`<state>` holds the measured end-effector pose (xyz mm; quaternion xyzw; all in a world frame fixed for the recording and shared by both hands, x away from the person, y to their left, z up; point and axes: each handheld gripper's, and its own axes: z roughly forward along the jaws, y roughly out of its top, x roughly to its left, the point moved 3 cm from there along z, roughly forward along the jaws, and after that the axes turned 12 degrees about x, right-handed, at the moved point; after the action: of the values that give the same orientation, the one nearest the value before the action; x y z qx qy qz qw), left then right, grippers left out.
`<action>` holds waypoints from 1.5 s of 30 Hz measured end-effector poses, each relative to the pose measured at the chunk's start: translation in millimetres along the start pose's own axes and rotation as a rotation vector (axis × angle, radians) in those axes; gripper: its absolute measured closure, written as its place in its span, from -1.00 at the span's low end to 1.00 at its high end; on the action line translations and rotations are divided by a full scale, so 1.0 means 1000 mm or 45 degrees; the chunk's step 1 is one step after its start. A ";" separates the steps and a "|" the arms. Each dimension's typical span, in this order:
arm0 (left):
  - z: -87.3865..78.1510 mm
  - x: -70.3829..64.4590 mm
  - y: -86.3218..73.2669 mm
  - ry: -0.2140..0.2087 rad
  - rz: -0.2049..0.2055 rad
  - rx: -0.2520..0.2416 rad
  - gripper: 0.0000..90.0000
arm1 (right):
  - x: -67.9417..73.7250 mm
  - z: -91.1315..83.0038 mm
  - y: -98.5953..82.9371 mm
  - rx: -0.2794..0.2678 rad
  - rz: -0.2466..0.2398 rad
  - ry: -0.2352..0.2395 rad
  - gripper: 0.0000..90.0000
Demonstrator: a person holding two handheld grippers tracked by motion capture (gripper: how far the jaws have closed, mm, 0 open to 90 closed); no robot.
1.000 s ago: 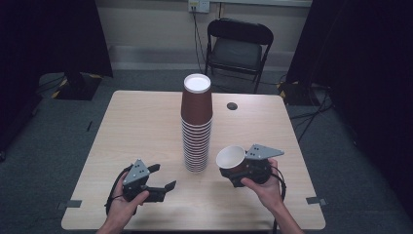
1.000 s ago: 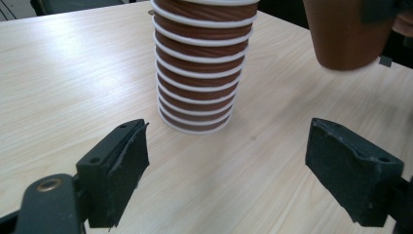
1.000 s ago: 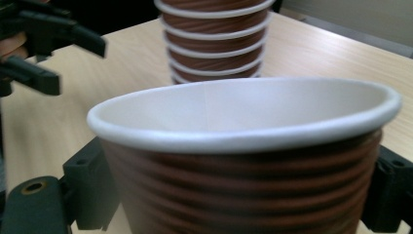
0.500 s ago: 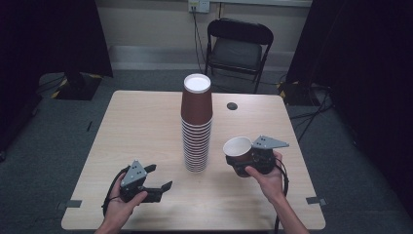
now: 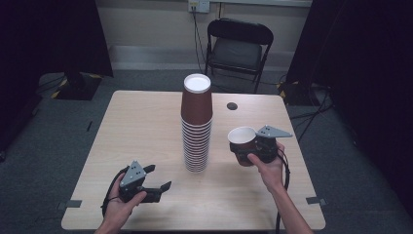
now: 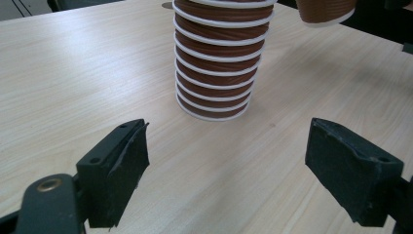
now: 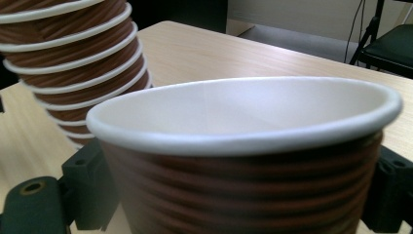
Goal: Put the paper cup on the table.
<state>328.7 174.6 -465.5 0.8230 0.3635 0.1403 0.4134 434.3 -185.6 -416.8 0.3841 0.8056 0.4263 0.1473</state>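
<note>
A tall stack of brown ribbed paper cups [image 5: 197,126] stands upright at the table's middle. To its right, my right gripper [image 5: 249,152] is shut on a single brown cup [image 5: 242,142], held mouth up above the table. In the right gripper view this cup [image 7: 243,161] sits between the jaws, with the stack [image 7: 73,63] behind it on the left. My left gripper [image 5: 159,177] rests near the front left edge, open and holding nothing. Its view has the stack's base [image 6: 216,68] ahead between the spread jaws, and the held cup [image 6: 324,10] at the top right.
The wooden table [image 5: 136,122] has a small dark round spot [image 5: 232,106] near its far edge. A black folding chair [image 5: 238,46] stands behind the table. Cables run across the floor at the right.
My right gripper has carried the single cup up and away to the right, turning it more upright. The left gripper has barely moved.
</note>
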 end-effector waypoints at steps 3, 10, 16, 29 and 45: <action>0.000 0.001 0.000 0.002 -0.006 0.006 -0.65 | -0.007 0.004 0.002 -0.002 0.023 -0.014 -0.78; 0.002 0.004 -0.001 0.006 -0.016 0.009 -0.65 | -0.020 0.018 0.011 0.005 0.055 -0.026 -0.78; 0.003 0.005 0.000 0.005 -0.024 0.012 -0.65 | -0.027 0.032 0.018 0.005 0.072 -0.030 -0.79; 0.006 0.003 0.000 -0.008 -0.015 0.023 -0.65 | -0.037 0.054 0.024 -0.008 0.122 -0.035 -0.79; 0.007 0.004 -0.002 -0.017 -0.003 0.026 -0.65 | -0.051 0.088 0.016 0.035 0.167 -0.065 -0.80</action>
<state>333.8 174.0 -471.4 0.8276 0.3633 0.1307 0.4075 525.5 -167.9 -460.8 0.4489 0.7804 0.4141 0.1344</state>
